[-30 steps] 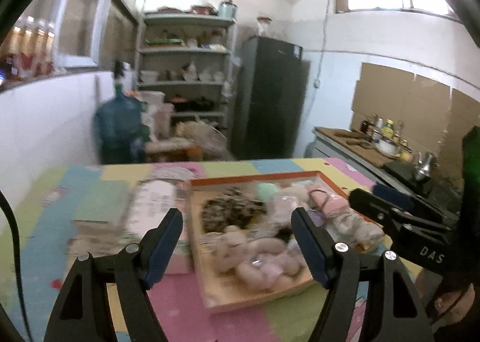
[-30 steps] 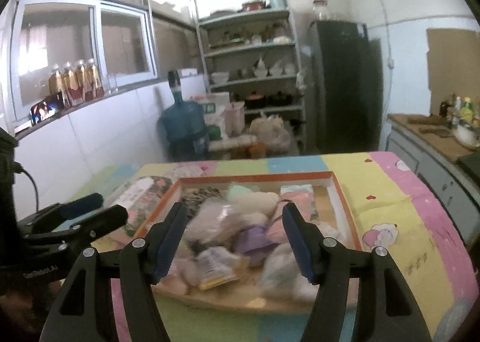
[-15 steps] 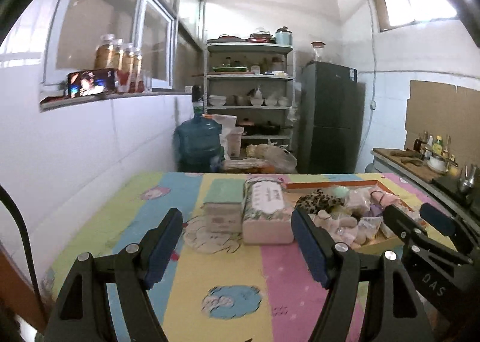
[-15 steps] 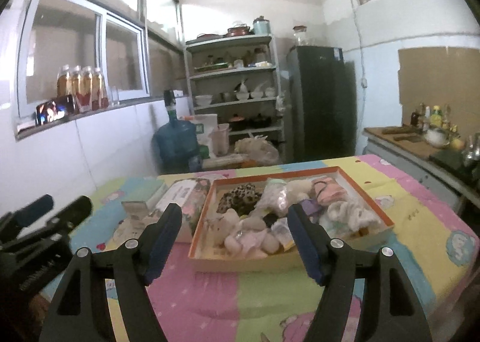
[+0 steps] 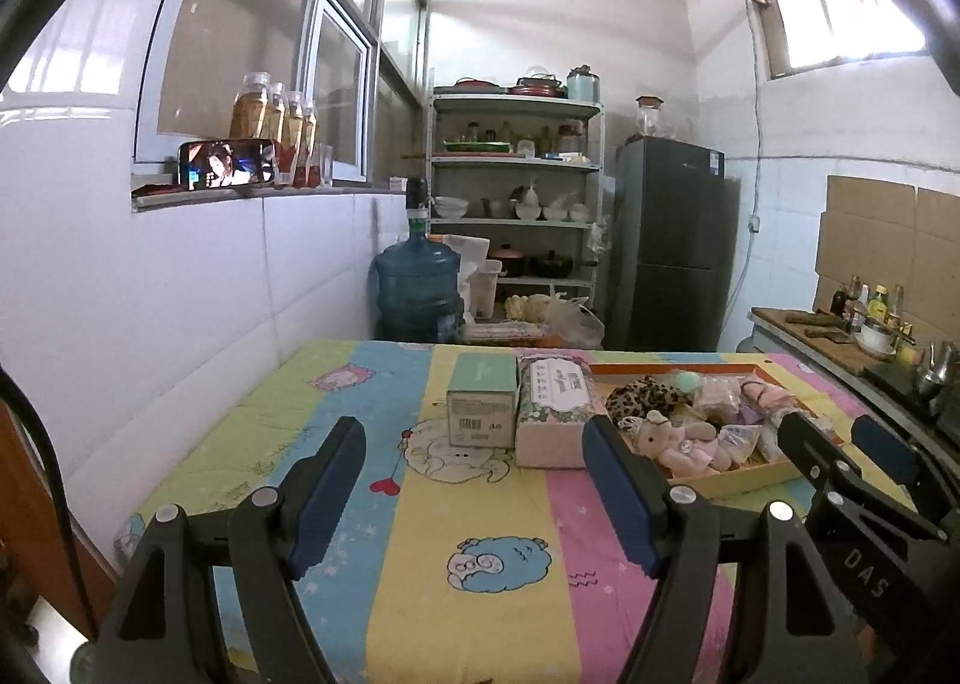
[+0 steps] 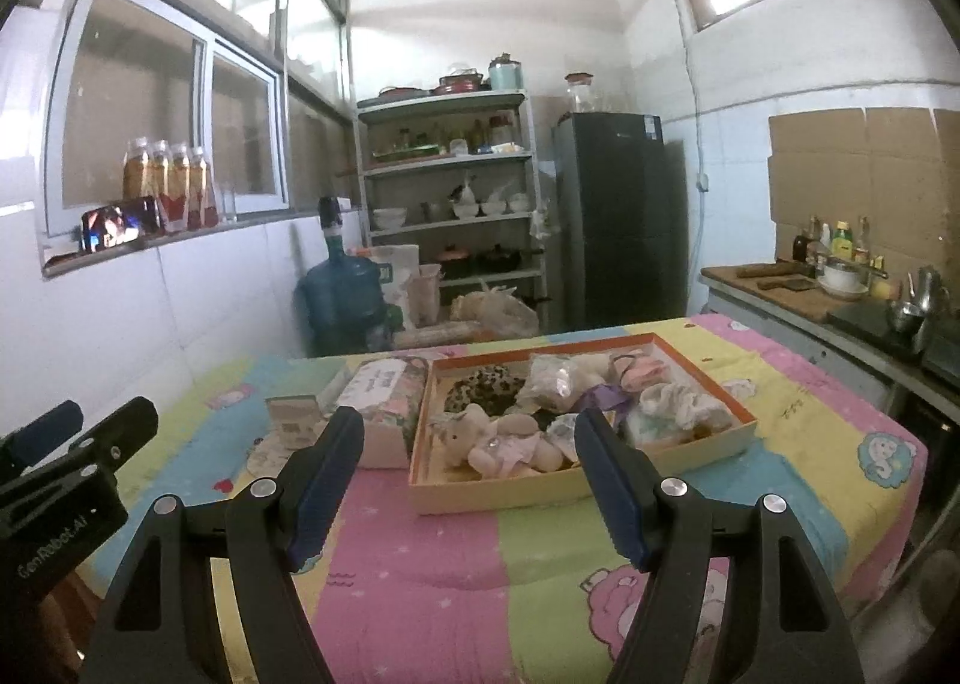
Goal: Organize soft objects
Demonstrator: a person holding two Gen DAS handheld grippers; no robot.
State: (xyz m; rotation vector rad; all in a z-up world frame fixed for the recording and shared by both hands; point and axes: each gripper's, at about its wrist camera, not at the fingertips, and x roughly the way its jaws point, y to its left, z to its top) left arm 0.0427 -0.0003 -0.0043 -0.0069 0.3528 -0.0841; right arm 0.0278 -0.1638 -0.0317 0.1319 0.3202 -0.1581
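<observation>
Right, both grippers hover above the near part of the table, pointing slightly down at it, nothing between the fingers of either

Left gripper: jaws spread wide, empty. Blue pads face each other over the yellow and pink stripes of the cartoon-print cloth

Right gripper: jaws likewise wide apart, released, holding nothing. It also shows at the right edge of the left wrist view, and the left one shows at the left edge of the right wrist view, so the two sit side by side, apart

Soft things: all piled in the shallow tray with the orange rim, on the table ahead of the right gripper and to the right of the left one
- plush toy in a pink dress lies at the near edge of the tray
- leopard-print cloth at the far left corner
- clear plastic bag in the far middle
- pink item at the far right, white crumpled cloth on the right side
- rest of the pile is too jumbled to tell apart

Beside the tray's left wall, touching or nearly so: a floral tissue pack. Just left of that, a small green-topped box with a barcode label facing the camera

Background: blue water jug on the floor past the table, metal shelf rack, dark fridge
</observation>
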